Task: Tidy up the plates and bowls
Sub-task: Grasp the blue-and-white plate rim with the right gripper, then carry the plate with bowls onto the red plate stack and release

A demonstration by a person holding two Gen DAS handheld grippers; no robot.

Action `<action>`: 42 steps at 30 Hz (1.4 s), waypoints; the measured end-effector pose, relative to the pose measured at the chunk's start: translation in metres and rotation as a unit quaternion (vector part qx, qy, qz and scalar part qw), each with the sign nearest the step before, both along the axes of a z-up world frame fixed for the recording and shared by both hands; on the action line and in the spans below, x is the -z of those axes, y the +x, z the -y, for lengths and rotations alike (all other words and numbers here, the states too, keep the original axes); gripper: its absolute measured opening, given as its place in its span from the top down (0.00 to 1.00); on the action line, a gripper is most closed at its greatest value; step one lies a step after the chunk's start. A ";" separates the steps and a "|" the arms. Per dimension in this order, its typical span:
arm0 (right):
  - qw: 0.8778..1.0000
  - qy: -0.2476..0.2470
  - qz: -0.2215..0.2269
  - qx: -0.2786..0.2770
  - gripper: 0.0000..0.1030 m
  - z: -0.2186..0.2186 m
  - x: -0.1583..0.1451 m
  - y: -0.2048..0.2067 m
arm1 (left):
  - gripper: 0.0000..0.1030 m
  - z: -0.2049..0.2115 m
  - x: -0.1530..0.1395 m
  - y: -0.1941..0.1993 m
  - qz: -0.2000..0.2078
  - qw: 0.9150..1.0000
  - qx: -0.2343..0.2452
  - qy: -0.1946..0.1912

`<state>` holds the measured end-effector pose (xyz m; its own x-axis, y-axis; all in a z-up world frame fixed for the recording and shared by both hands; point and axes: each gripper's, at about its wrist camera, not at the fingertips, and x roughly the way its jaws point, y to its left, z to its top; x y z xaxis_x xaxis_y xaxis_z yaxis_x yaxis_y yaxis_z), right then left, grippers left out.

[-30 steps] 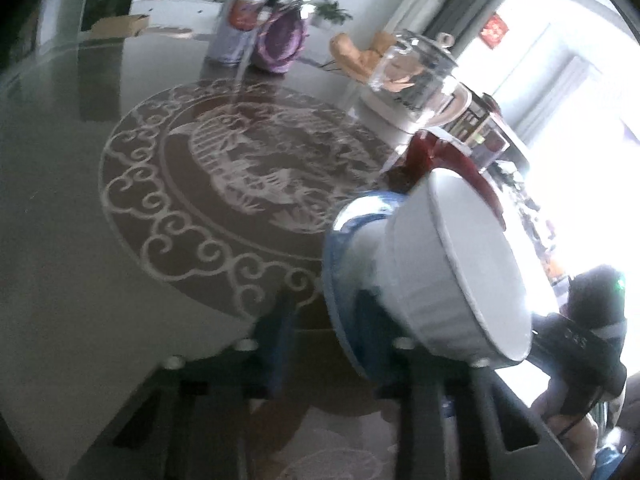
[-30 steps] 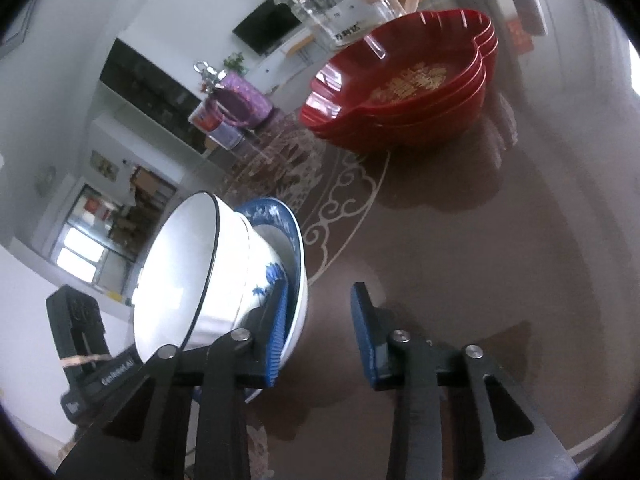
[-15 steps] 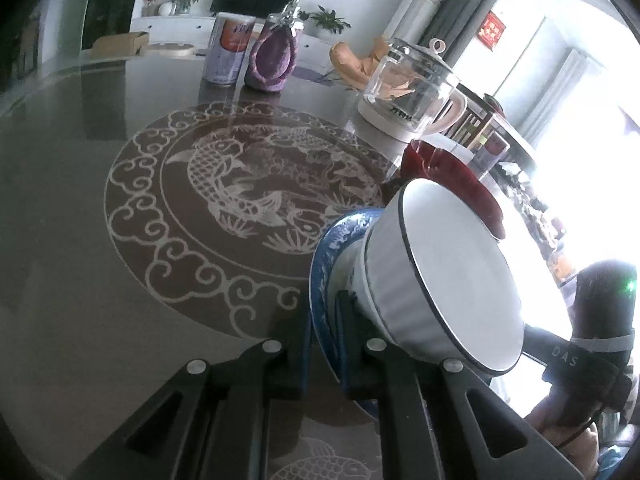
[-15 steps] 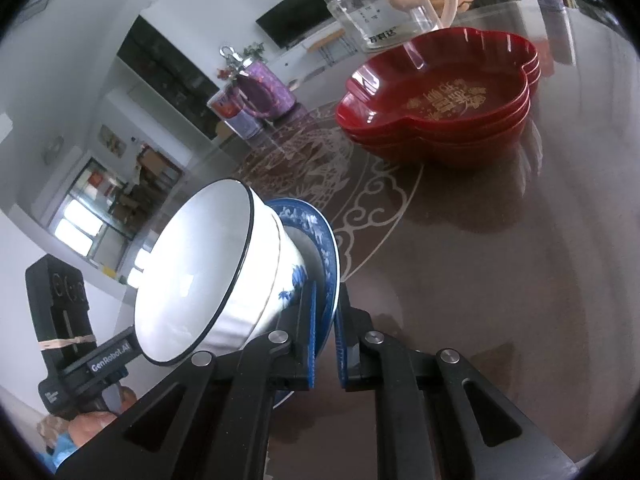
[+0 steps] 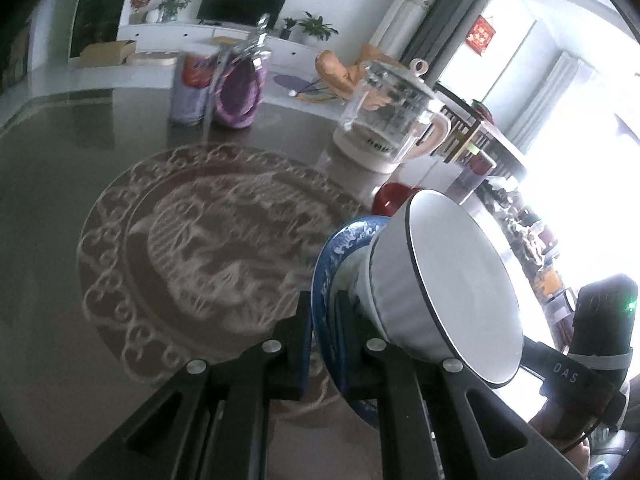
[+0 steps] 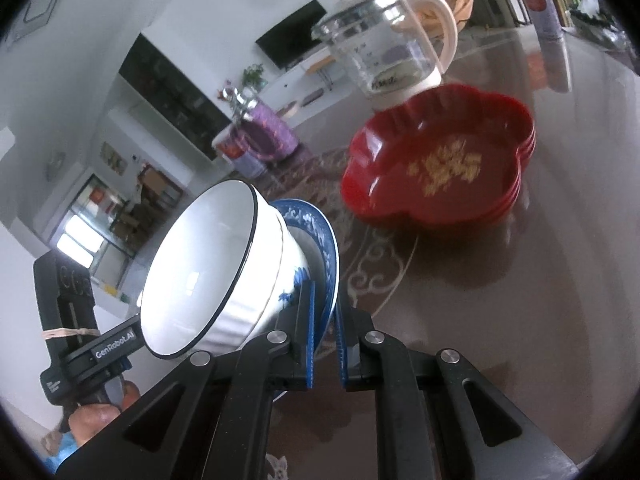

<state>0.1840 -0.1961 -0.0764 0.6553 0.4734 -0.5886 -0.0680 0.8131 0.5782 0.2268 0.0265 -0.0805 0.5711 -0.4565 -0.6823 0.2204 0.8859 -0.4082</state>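
Observation:
A blue-and-white patterned plate (image 5: 334,256) carries a white bowl with a dark rim (image 5: 452,284). My left gripper (image 5: 322,316) is shut on one edge of the plate. My right gripper (image 6: 325,316) is shut on the opposite edge of the plate (image 6: 320,236), with the bowl (image 6: 212,268) sitting on it. Plate and bowl are held above the table. A stack of red flower-shaped dishes (image 6: 440,160) stands on the table ahead of the right gripper; its rim shows in the left wrist view (image 5: 390,198).
The dark glass table has a round carp pattern (image 5: 208,248) in its middle. A glass kettle (image 5: 390,120) stands behind the red dishes. A can (image 5: 188,88) and a purple object (image 5: 240,92) stand at the far side. A tall can (image 6: 542,8) stands at the right.
Both grippers closed on opposite edges of the blue plate. Plate and bowl have since risen off the table, and the views shifted with them.

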 end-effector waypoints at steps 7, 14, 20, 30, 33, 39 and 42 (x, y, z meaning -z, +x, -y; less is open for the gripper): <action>0.999 0.002 0.009 0.036 0.89 0.042 -0.020 0.031 | 0.91 0.046 -0.021 0.050 0.013 0.999 0.031 -0.004; 0.998 -0.017 0.008 0.067 0.89 0.084 -0.021 0.065 | 0.91 0.099 -0.010 0.103 0.005 0.998 0.056 -0.009; 0.996 -0.025 -0.022 0.077 0.89 0.108 0.009 0.090 | 0.91 0.129 0.023 0.132 -0.020 0.997 0.067 0.020; 0.992 -0.099 0.008 0.082 0.81 0.104 0.008 0.088 | 0.90 0.137 0.025 0.136 0.005 0.996 0.068 0.060; 0.988 -0.123 0.028 0.094 0.67 0.107 -0.007 0.084 | 0.90 0.125 0.015 0.125 0.017 0.997 0.045 0.063; 0.973 -0.171 0.058 0.143 0.35 0.104 -0.034 0.023 | 0.89 0.089 0.013 0.065 0.027 0.995 0.019 0.093; 0.966 -0.197 0.039 0.163 0.33 0.085 -0.020 -0.020 | 0.89 0.075 0.037 0.030 -0.001 0.995 0.006 0.102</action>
<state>0.1639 -0.2813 -0.0567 0.7813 -0.0161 -0.6239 0.1983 0.9543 0.2236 0.2571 -0.0490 -0.1172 0.5656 -0.3146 -0.7623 0.2310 0.9478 -0.2198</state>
